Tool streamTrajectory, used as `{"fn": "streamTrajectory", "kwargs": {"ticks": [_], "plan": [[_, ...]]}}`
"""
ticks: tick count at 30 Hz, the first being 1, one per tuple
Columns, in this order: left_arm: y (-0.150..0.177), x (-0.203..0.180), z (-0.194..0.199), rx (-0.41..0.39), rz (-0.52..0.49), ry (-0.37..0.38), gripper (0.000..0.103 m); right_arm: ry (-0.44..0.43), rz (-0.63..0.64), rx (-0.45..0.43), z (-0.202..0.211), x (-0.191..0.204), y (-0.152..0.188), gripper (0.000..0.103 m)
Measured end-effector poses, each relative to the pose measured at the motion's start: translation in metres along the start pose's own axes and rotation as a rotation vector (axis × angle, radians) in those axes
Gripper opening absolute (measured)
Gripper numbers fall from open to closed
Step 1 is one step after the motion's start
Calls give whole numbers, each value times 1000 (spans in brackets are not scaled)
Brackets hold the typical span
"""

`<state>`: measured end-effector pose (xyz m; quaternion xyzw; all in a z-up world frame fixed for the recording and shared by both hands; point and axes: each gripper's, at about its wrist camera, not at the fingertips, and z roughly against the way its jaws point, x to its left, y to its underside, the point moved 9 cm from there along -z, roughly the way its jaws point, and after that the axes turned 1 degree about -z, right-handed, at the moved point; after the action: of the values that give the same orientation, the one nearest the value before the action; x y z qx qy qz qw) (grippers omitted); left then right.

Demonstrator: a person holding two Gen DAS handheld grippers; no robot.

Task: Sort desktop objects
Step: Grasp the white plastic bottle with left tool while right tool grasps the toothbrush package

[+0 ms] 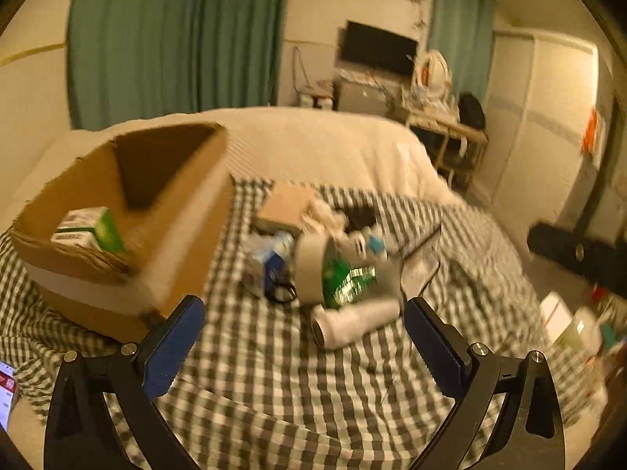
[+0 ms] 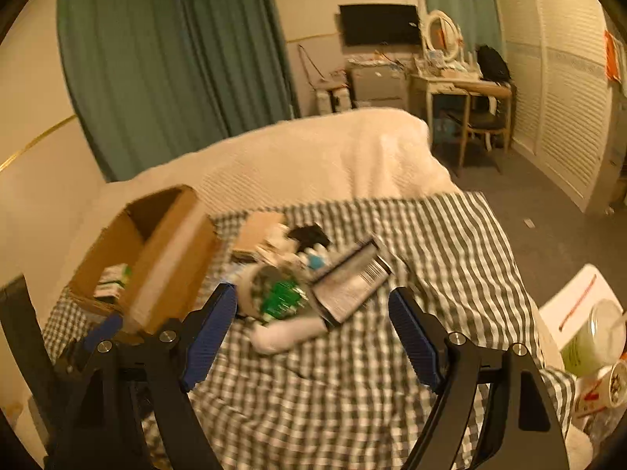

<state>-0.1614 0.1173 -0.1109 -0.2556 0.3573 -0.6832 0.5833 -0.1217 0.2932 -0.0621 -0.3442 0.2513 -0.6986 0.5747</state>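
Observation:
A pile of small objects lies on the checked cloth: a white tape roll, a green packet, a white tube, a blue-and-white box and a tan box. An open cardboard box stands at the left with a green-and-white carton inside. My left gripper is open and empty, just short of the pile. My right gripper is open and empty, near the white tube and a grey barcode packet. The cardboard box shows at its left.
The cloth covers a bed with a white blanket behind. A phone lies at the far left edge. Containers and a white box stand off the bed's right side. A desk and chair stand far back.

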Motion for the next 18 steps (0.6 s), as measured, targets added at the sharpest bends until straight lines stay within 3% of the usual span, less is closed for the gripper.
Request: {"fn": "streamTrajectory", "kwargs": {"ticks": [5, 10, 15, 18], "plan": [[24, -10, -40, 45, -53, -15, 103, 2, -24, 41, -38, -19, 22, 80], [34, -14, -80, 84, -55, 22, 103, -14, -37, 88, -82, -27, 34, 80], [44, -30, -110, 115, -98, 69, 103, -41, -20, 75, -134, -24, 11, 80], [53, -35, -128, 157, -116, 73, 103, -68, -15, 67, -158, -18, 5, 86]]}}
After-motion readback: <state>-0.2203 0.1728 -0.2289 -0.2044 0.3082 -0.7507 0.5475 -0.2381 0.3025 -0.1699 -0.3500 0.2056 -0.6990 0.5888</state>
